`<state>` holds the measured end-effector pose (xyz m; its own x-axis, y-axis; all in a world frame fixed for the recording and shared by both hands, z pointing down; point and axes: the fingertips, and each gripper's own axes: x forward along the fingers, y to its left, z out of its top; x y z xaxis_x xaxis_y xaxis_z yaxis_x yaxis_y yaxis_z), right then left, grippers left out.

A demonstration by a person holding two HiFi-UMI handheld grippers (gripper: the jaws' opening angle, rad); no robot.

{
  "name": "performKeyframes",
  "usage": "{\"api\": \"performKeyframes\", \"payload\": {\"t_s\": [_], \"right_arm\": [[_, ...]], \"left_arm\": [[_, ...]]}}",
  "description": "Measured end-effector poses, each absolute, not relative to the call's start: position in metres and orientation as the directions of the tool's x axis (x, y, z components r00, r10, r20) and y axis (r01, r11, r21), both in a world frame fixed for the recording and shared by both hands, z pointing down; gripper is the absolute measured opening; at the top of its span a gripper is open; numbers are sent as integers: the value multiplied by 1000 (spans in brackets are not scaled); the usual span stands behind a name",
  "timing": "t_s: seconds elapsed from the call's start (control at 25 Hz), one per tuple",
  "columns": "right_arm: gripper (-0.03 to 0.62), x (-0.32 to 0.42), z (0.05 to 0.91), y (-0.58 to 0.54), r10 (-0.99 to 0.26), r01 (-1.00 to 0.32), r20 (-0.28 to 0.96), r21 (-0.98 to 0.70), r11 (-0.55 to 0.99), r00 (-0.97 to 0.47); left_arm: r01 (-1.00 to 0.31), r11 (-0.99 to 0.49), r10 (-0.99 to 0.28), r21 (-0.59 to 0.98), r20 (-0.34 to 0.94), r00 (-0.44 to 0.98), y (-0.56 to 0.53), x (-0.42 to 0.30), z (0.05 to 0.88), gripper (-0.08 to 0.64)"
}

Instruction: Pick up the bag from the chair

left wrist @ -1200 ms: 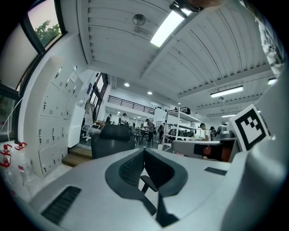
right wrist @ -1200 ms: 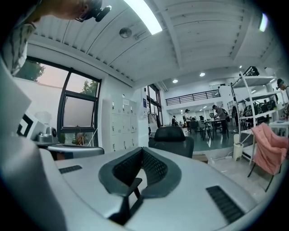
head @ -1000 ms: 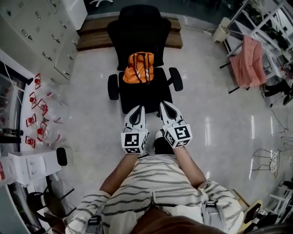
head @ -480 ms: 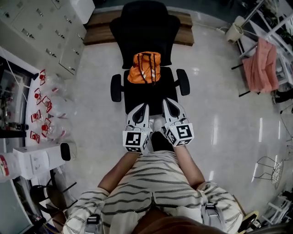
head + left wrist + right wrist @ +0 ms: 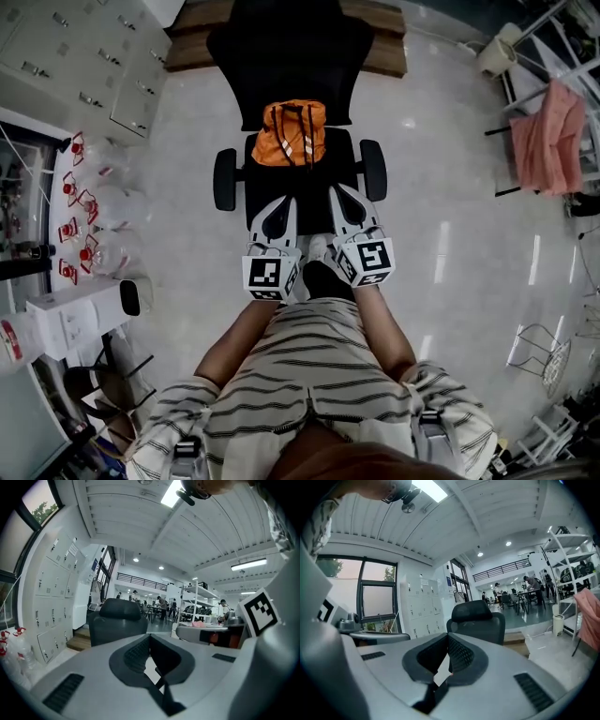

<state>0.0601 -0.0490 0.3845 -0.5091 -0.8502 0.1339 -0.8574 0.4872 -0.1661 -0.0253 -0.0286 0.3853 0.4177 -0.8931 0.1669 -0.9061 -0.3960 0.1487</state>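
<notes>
— Two grippers, what state are they in?
— Both the left gripper (image 5: pixel 282 202) and the right gripper (image 5: pixel 342 195) are clenched, jaws pressed together with nothing between them. They sit side by side over the front edge of the chair (image 5: pixel 305 186).
— And the bag?
— The orange bag (image 5: pixel 289 134) lies at the back of the seat, against the black backrest and between the armrests. Neither gripper touches it.
— Around it?
— Grey lockers (image 5: pixel 84 56) on the left, a pink cloth (image 5: pixel 546 131) on the right.
</notes>
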Motion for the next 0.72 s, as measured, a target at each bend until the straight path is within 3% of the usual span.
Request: {"api": "performKeyframes", "payload": {"t_s": [0.72], "right_arm": [[18,85,430,-143,-795,-820,213,-227,525,-568]], "left_arm": [[-936,-308,-913,170,224,341,-123,-1,416,23]]}}
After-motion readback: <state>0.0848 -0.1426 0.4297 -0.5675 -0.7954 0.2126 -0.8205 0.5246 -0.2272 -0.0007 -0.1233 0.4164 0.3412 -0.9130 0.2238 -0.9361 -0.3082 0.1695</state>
